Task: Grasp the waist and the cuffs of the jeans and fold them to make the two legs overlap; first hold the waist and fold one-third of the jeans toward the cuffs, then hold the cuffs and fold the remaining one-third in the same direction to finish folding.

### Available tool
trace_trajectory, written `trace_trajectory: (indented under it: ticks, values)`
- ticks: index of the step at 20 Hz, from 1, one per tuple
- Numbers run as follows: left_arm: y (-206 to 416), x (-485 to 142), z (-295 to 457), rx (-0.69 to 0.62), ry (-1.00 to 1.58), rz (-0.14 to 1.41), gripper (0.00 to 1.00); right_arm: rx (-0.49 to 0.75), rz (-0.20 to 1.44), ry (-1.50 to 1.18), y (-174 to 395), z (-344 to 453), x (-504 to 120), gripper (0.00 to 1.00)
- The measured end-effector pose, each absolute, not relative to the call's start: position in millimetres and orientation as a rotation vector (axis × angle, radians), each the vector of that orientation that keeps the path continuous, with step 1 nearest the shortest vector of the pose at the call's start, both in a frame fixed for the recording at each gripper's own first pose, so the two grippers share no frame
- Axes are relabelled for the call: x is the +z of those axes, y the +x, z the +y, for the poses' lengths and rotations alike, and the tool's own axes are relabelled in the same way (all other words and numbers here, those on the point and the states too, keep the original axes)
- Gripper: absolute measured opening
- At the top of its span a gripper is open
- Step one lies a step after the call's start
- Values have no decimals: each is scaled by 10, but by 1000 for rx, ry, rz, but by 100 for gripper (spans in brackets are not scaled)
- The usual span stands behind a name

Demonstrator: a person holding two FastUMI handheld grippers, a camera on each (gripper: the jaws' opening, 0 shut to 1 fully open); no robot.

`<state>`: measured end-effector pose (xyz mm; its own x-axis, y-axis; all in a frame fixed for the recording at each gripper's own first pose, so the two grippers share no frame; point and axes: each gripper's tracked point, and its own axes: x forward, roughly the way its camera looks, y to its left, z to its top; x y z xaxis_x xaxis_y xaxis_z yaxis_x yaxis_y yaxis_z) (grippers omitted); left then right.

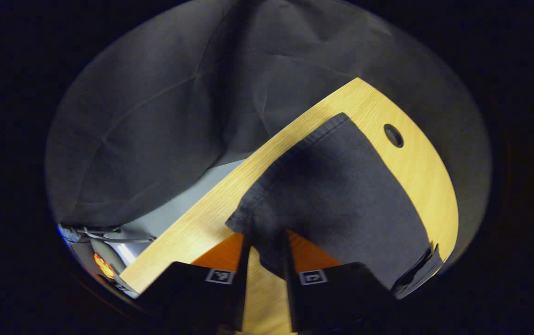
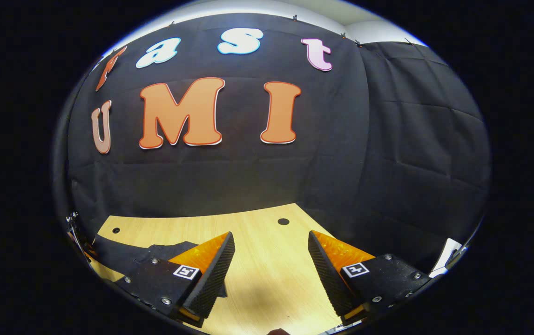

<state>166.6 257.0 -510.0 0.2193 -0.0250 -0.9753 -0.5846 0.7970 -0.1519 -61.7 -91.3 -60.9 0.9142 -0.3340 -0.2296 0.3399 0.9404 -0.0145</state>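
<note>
The dark jeans [image 1: 341, 195] lie folded on the wooden table [image 1: 411, 167], their stacked layers showing at the lower right edge. My left gripper [image 1: 267, 253] is at the near corner of the fabric. Its fingers stand narrowly apart with a fold of the jeans pinched between them, lifted slightly off the wood. In the right gripper view, my right gripper [image 2: 271, 260] hovers open over the bare table [image 2: 267, 284] with nothing between its fingers. Part of the jeans [image 2: 122, 256] lies to its left, partly behind the left finger.
A round cable hole [image 1: 393, 135] sits in the tabletop beyond the jeans. Two such holes [image 2: 283, 221] [image 2: 116, 230] mark the far side of the table. The table's edge drops to grey floor [image 1: 187, 204], with cables [image 1: 94, 232] lower left. Black cloth walls surround the table.
</note>
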Motion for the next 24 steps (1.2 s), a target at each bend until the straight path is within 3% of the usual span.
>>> trace_trajectory:
  ticks: [2, 3, 4, 17, 18, 21, 22, 24]
  values:
    - [1704, -5120, 2570, 387, -579, 1289, 13, -352, 233, 2, -693, -989, -596, 96]
    - [1691, -5124, 2570, 394, -613, 1270, 13, -353, 228, -8, -706, -1015, -579, 96]
    - [1706, -5093, 2543, 373, -612, 1256, 4, -353, 225, -14, -714, -1047, -566, 96]
    - [1855, -3375, 2281, 137, -538, 926, 5, -174, 204, 31, -297, -623, -578, 96]
    - [1864, -3262, 2251, 129, -540, 907, 4, -154, 207, 34, -264, -572, -582, 100]
    - [1830, -2875, 2167, 67, -508, 848, 4, -107, 214, 34, -156, -472, -631, 96]
    - [1820, -2750, 2094, 45, -489, 828, 4, -90, 216, 31, -120, -442, -639, 100]
    - [1822, -2502, 1822, -4, -461, 788, 4, -65, 220, 34, -59, -403, -657, 96]
